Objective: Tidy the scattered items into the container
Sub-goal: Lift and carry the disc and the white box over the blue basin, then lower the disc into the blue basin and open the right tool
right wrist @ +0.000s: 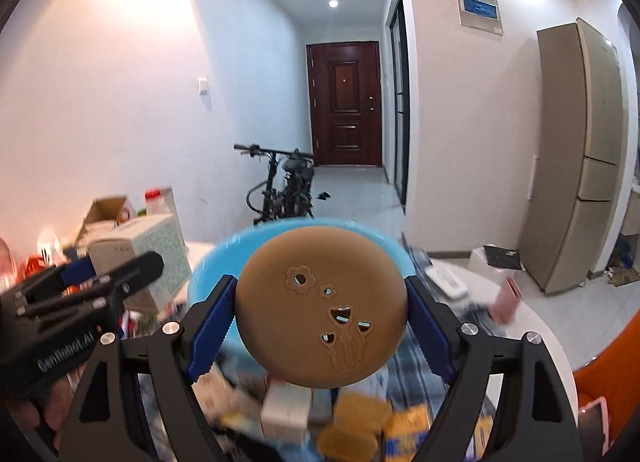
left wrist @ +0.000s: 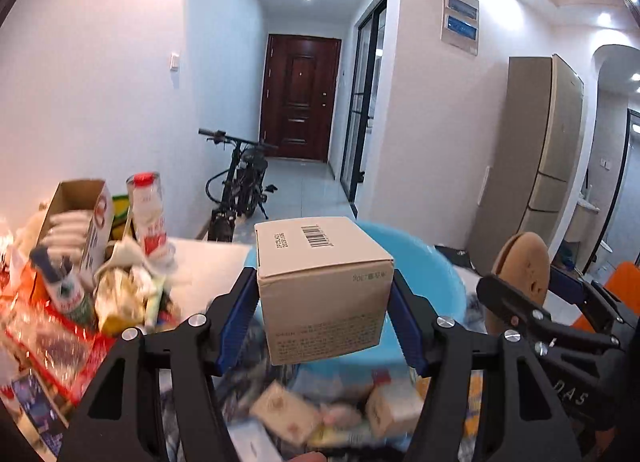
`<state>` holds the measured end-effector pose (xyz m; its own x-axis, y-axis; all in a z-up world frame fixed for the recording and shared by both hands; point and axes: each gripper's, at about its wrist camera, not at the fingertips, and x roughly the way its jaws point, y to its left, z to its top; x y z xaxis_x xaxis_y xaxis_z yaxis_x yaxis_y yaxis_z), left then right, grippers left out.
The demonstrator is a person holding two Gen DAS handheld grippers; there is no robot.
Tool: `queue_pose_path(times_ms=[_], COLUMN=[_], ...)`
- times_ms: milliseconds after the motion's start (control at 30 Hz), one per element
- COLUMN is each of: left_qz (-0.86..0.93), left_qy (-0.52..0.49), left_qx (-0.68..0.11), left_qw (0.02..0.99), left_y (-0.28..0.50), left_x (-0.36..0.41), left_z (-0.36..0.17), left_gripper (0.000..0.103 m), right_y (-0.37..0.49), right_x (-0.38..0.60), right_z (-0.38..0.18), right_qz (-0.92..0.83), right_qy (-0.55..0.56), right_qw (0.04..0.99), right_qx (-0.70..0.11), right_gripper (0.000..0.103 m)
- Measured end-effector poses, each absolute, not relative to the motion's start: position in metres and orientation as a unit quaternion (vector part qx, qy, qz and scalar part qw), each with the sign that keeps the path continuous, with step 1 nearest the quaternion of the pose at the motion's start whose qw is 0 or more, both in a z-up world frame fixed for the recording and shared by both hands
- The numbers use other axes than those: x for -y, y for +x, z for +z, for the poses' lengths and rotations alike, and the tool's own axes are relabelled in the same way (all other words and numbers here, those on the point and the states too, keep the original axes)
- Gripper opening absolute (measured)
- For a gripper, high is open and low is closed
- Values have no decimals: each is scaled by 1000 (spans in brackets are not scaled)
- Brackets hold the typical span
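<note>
My left gripper [left wrist: 325, 308] is shut on a beige cardboard box [left wrist: 320, 286] with a barcode on top, held up in front of the light blue basin [left wrist: 432, 262]. In the right wrist view my right gripper [right wrist: 320, 312] is shut on a round brown disc [right wrist: 320, 306] with flower cut-outs, also held above the blue basin [right wrist: 208, 262]. The box [right wrist: 140, 258] and left gripper [right wrist: 92, 282] show at the left of that view; the disc [left wrist: 524, 266] and right gripper [left wrist: 532, 294] appear at the right of the left wrist view. Several small boxes [left wrist: 288, 414] lie blurred below.
A cluttered pile sits at the left: an open carton [left wrist: 76, 217], a red-capped bottle [left wrist: 148, 209], a green-labelled bottle [left wrist: 68, 290], wrappers. A bicycle [left wrist: 240, 189] stands in the hallway beyond the table. An orange chair [right wrist: 608, 362] is at the right, a fridge [right wrist: 580, 157] behind it.
</note>
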<state>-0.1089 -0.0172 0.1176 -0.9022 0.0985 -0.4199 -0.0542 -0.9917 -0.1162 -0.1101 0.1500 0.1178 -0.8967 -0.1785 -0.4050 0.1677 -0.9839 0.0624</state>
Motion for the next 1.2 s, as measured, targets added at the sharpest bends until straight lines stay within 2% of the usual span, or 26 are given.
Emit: queue_pose_path(times_ms=[200,500,733,1200], left_qz=[974,971,970,969], left_qy=[-218,-230,-240,-245], left_qx=[53,52,35,21], left_qw=[30,28,17,36], left_y=[-158,-196,-211,-213], left_x=[23,29,27,19], left_z=[130,117,103,103], left_gripper=[62,62,62,62], right_y=[-167,-213,-234,-242], right_x=[-141,-121,-116,-126], right_z=[140,128,99,99], right_qz=[-972,-971,-966,-965], right_qy=[212,226,249,254], right_qw=[94,80,68,63], right_qx=[22,-3,-13,-17], right_gripper=[84,84,84,84])
